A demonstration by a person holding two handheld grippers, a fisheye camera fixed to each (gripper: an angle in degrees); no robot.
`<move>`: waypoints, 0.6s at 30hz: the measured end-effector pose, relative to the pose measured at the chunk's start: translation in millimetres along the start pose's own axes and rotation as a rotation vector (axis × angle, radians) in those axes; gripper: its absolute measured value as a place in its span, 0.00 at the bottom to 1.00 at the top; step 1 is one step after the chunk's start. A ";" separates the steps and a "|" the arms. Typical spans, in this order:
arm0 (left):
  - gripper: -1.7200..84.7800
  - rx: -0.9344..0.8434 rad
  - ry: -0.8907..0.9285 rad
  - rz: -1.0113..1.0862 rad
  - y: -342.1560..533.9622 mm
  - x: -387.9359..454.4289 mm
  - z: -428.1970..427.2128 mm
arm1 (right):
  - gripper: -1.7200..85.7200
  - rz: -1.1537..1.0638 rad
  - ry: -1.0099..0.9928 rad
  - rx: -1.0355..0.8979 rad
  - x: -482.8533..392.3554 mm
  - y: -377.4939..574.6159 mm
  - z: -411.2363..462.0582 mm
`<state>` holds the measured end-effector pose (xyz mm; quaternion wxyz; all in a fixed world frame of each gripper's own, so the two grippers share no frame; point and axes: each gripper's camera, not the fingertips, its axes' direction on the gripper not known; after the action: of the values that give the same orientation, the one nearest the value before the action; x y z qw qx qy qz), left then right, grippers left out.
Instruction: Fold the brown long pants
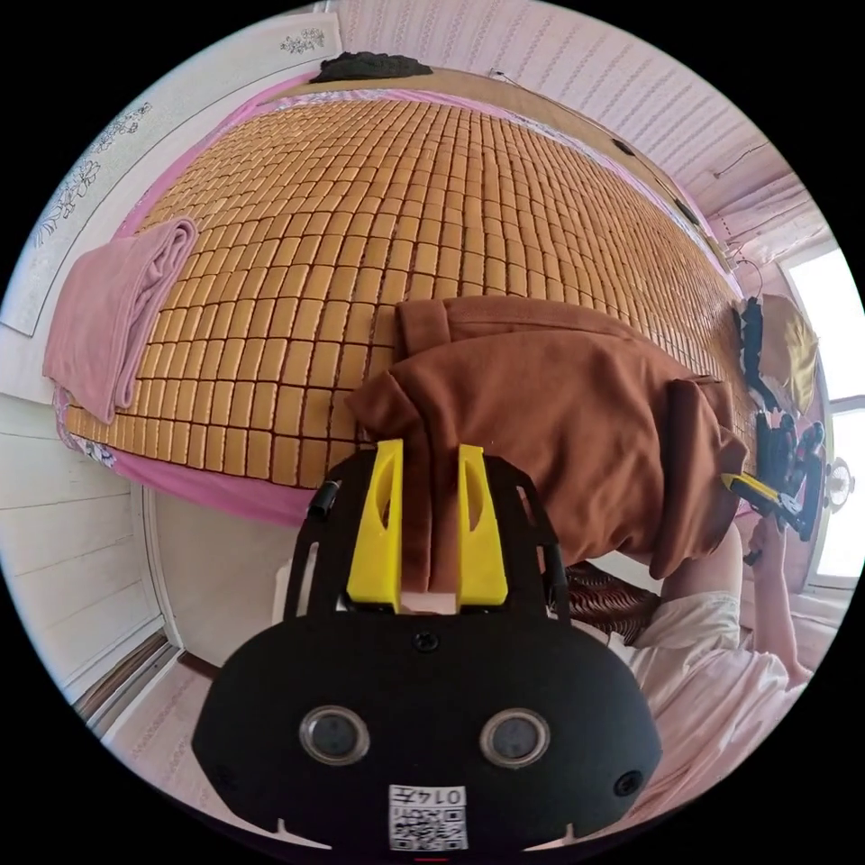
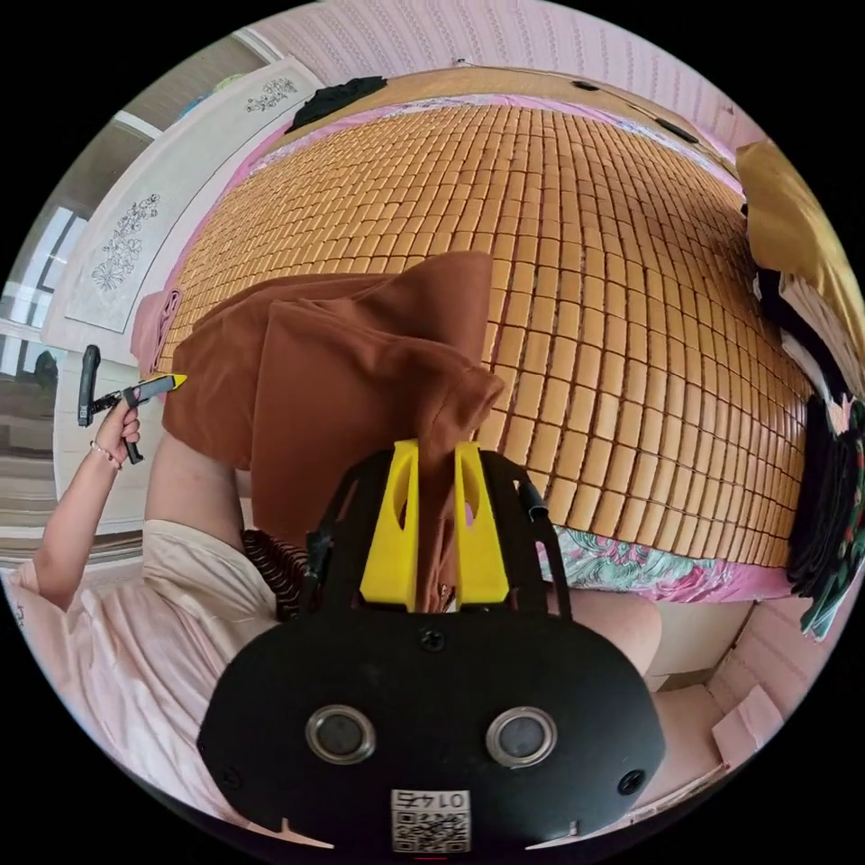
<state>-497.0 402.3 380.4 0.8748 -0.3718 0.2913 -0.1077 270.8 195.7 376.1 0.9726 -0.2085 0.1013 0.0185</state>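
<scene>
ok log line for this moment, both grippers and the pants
left gripper: shut on brown pants | right gripper: shut on brown pants | pants: held up between them, part resting on bamboo mat

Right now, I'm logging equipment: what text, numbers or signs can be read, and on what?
Tag on left gripper: code square with small characters, too blurred to read.
Tag on right gripper: likewise unreadable.
No other text found.

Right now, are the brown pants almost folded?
Partly. The brown pants already look doubled over, but they aren't flat yet. The left claw and right claw each pinch an end, holding them over the bamboo mat. Laying them down and folding more remains.
</scene>
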 end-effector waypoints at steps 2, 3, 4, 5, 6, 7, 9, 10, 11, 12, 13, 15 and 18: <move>0.04 0.035 0.054 0.038 4.7 -3.0 -15.9 | 0.08 0.009 -0.051 0.088 13.4 11.8 -35.8; 0.04 0.039 0.062 0.035 5.5 -4.1 -20.4 | 0.08 0.013 -0.051 0.117 16.9 14.1 -47.0; 0.03 0.059 0.077 0.039 7.0 -5.2 -31.2 | 0.08 0.015 -0.044 0.179 23.4 18.0 -71.5; 0.02 0.100 0.114 0.040 8.6 -6.6 -44.7 | 0.07 0.005 -0.021 0.243 29.4 20.8 -98.1; 0.02 0.121 0.135 0.039 8.9 -7.7 -52.5 | 0.07 0.000 -0.008 0.279 32.8 21.8 -112.1; 0.02 0.172 0.183 0.039 8.8 -10.0 -69.6 | 0.07 -0.008 0.012 0.353 41.1 22.7 -142.0; 0.02 0.264 0.252 0.049 5.6 -12.5 -99.7 | 0.07 -0.018 0.028 0.456 55.9 21.6 -189.4; 0.02 0.320 0.287 0.071 0.8 -12.0 -121.4 | 0.07 -0.016 0.047 0.524 66.3 21.1 -221.8; 0.02 0.373 0.293 0.103 -5.4 -8.8 -145.6 | 0.07 -0.007 0.073 0.601 76.5 23.5 -255.0; 0.02 0.399 0.282 0.128 -8.8 -6.1 -158.4 | 0.07 -0.001 0.083 0.647 81.6 26.3 -271.8; 0.01 0.449 0.239 0.174 -15.1 -0.9 -185.1 | 0.07 0.007 0.094 0.721 92.2 32.7 -302.6; 0.01 0.532 0.201 0.212 -20.6 -0.6 -225.1 | 0.06 0.032 0.146 0.798 108.5 44.9 -337.0; 0.02 0.695 0.202 0.200 -12.3 -27.9 -281.5 | 0.06 0.050 0.178 0.886 138.8 77.8 -359.1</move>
<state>-685.2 239.6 245.3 0.9218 -0.0097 0.3571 -0.1504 332.5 118.8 -4.1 0.9548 0.2294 0.1877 -0.0213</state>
